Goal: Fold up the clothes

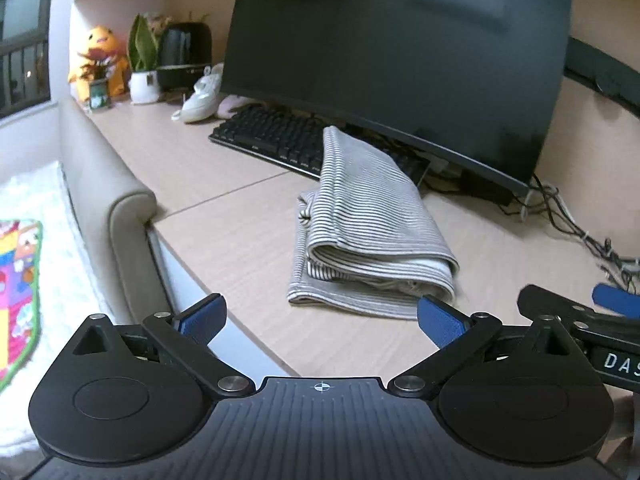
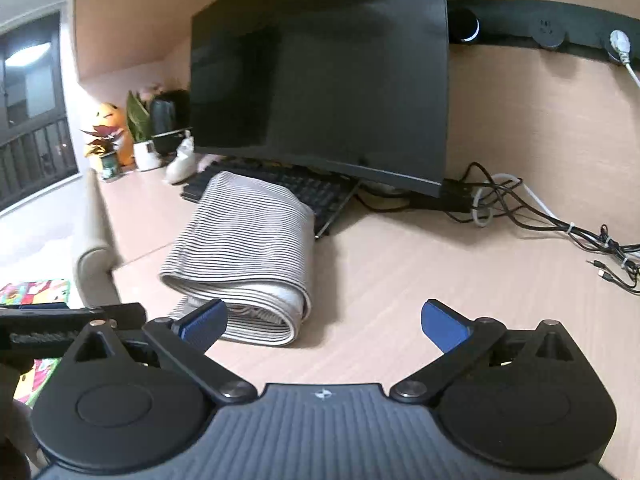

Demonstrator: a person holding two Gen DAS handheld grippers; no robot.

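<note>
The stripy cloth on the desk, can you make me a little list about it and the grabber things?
cloth: striped garment, folded into a layered bundle
where: on the wooden desk, far end resting on the keyboard
behind it: dark monitor
left gripper: fingers wide open, holding nothing
right gripper: fingers wide open, holding nothing
touching cloth: neither gripper

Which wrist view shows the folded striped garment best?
The left wrist view: the striped garment lies whole and unobstructed, its layered front edges clear. In the right wrist view, the garment has its near edge partly hidden behind a blue finger pad.
</note>
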